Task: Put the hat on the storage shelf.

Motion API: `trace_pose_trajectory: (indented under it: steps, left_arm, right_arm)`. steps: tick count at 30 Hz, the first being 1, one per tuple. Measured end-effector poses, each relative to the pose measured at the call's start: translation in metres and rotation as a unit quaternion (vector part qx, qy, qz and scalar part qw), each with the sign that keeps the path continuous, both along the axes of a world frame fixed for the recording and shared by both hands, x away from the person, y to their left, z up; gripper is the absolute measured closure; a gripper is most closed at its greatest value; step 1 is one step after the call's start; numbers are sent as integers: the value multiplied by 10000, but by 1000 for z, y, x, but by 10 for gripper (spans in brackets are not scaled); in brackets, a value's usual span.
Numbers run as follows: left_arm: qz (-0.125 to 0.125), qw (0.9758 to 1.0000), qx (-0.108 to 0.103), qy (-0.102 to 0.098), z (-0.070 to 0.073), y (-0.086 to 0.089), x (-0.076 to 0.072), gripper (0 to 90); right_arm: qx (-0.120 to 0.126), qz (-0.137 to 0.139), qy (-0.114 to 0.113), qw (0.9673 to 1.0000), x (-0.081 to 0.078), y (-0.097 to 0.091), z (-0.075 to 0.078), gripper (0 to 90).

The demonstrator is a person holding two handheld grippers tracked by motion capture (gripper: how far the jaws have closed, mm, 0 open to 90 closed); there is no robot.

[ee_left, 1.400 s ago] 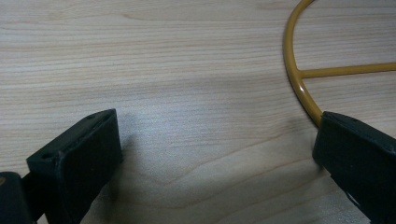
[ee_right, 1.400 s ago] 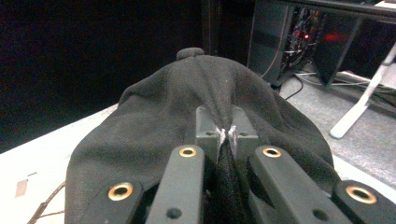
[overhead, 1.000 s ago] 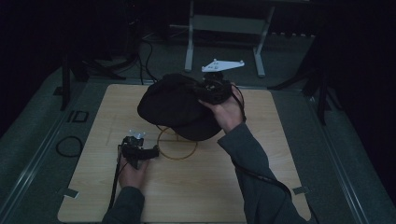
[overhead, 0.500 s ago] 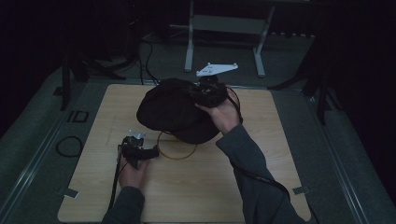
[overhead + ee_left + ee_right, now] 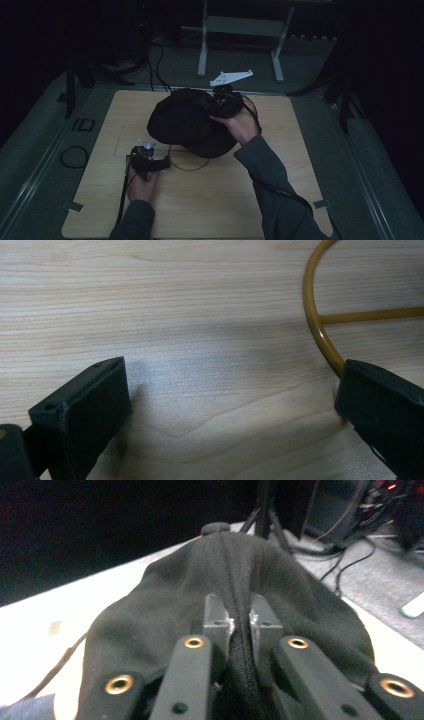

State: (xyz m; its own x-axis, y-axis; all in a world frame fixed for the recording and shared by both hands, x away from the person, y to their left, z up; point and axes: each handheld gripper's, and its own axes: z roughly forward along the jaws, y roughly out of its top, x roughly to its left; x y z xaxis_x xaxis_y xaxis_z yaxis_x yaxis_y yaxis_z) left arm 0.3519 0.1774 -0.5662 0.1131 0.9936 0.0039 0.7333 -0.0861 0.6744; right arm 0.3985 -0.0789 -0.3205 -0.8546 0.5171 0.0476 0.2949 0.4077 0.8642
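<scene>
— What lies around the bench (image 5: pixel 210 200)?

— Grey floor (image 5: pixel 380 165) on every side. Beyond the far edge of the bench stands a pale metal frame (image 5: pixel 240 25) on two upright legs, and dark cables (image 5: pixel 159 60) trail over the floor to the left of it.

— And at the left side of the bench?

— A black loop of cable (image 5: pixel 74 156) lies on the floor just beside it, with a dark mark (image 5: pixel 83 125) farther back and a black stand leg (image 5: pixel 70 85) near the far left corner.

— The right side?

— Another black stand (image 5: pixel 344 100), near the far right corner. Strips of tape (image 5: pixel 76 206) sit at the near corners of the bench. Its top is pale wood grain.
</scene>
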Motion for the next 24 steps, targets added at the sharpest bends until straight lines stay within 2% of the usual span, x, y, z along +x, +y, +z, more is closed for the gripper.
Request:
trace_pose_trajectory:
  steps: [3, 5, 6, 9, 10, 12, 13, 14, 15, 16, 18, 19, 24]
  left_arm:
    - [5, 10000, 3, -1, 0, 0, 0, 7]
    - [2, 10000, 0, 10, 0, 0, 0, 7]
    - [19, 10000, -3, -1, 0, 0, -1, 7]
    - [52, 10000, -5, -5, 0, 0, -1, 7]
    - [53, 10000, -4, 1, 0, 0, -1, 7]
    - [53, 10000, -5, 4, 0, 1, -1, 7]
    - [53, 10000, -4, 4, 0, 1, -1, 7]
    - [56, 10000, -5, -1, 0, 1, -1, 7]
    - [57, 10000, -5, -1, 0, 1, -1, 7]
    - [56, 10000, -3, -3, 0, 1, -2, 7]
    - [57, 10000, -8, -2, 0, 0, -2, 7]
    - [59, 10000, -8, -2, 0, 0, -2, 7]
    - [54, 10000, -5, 6, 0, 1, -2, 7]
  right_arm:
    - [-123, 137, 32, 9998, 0, 2, -5, 701]
    - [-140, 153, 34, 9998, 0, 2, -6, 687]
    - [-155, 233, 88, 9996, 0, 4, -7, 626]
    - [-227, 264, 110, 9993, 0, 7, -8, 583]
    - [-280, 284, 118, 9991, -1, 9, -8, 525]
    - [-292, 304, 118, 9990, -1, 9, -8, 494]
    - [-321, 323, 124, 9989, -1, 9, -8, 460]
    - [-382, 309, 114, 9987, -2, 9, -7, 388]
    - [-382, 309, 114, 9987, -2, 9, -7, 388]
    - [-522, 162, 35, 9985, -3, 8, -5, 297]
    - [-589, 125, 1, 9982, -3, 7, -4, 278]
    - [-658, 78, 3, 9978, -3, 5, -3, 223]
    - [-728, 103, 79, 9973, -2, -4, -2, 194]
